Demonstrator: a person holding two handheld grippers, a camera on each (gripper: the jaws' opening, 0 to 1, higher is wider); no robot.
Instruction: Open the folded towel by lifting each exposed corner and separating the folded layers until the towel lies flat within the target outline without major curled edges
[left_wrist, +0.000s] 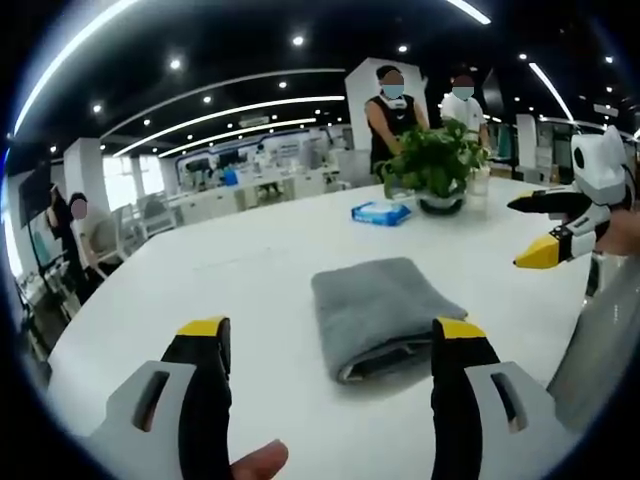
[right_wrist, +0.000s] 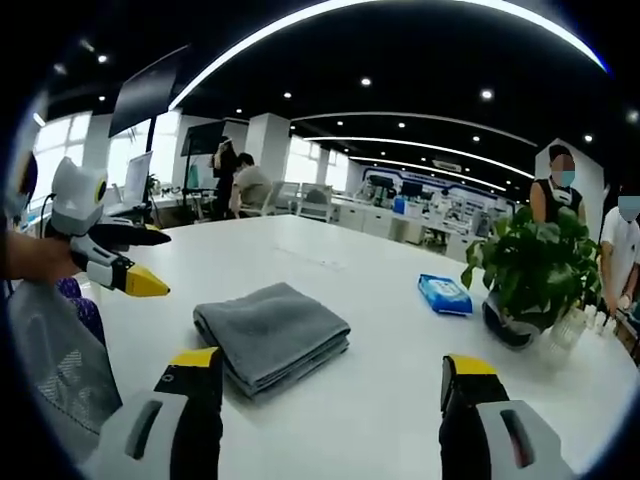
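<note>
Towel (left_wrist: 380, 310), one, folded; hand-held grippers, two, agape.

Premises: a large open-plan office. Dark ceiling (right_wrist: 420, 50) fitted with long curved light strips (left_wrist: 230, 110) and recessed spotlights. Rows of desks (right_wrist: 400, 215) with chairs and monitors run back across the floor, divided by white columns (right_wrist: 265, 140). A person (right_wrist: 245, 185) sits at a desk by the windows (right_wrist: 150, 145); two people (left_wrist: 395, 110) stand behind a wide white worktop (left_wrist: 250, 260). On the worktop stand a potted plant (right_wrist: 530, 265) and a blue packet (left_wrist: 380, 212).
</note>
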